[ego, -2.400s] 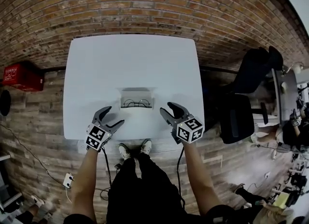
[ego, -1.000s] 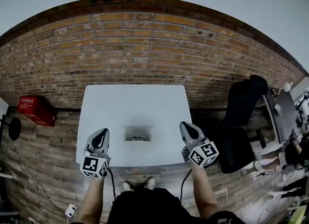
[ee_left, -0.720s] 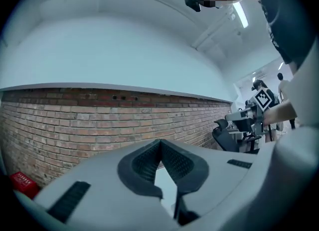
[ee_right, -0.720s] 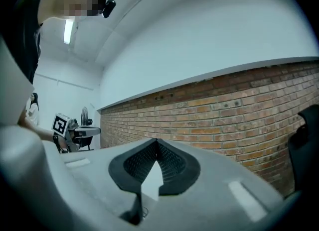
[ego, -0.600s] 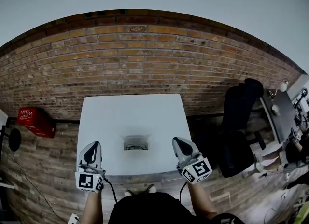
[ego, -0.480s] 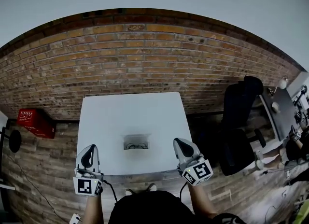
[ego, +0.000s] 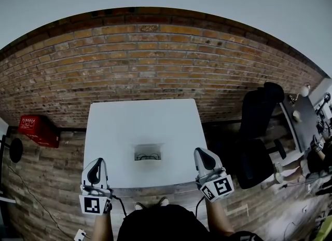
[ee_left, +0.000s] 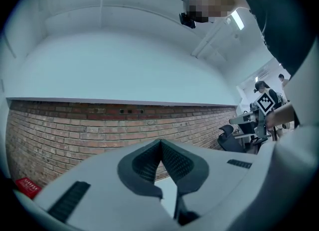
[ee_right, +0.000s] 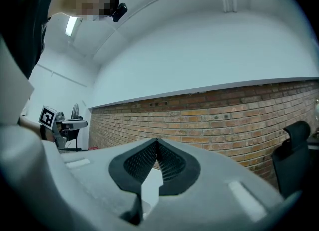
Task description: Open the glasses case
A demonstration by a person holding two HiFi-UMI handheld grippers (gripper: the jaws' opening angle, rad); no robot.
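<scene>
Left claw [ego: 97,161], right claw [ego: 203,152] closed; white table [ego: 140,123], brick wall [ego: 155,63] behind.

White surface [ego: 140,123] ahead of left tongs [ego: 96,162] and right tongs [ego: 204,152], brick wall [ego: 155,63] beyond. Red crate [ego: 37,131] left of left tongs; black chair [ego: 259,125] right of right tongs.

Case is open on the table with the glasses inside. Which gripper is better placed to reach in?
Right, narrowly. The right gripper sits alongside the glasses case; the left gripper hangs back at the front edge of the table. Both are shut and empty.
</scene>
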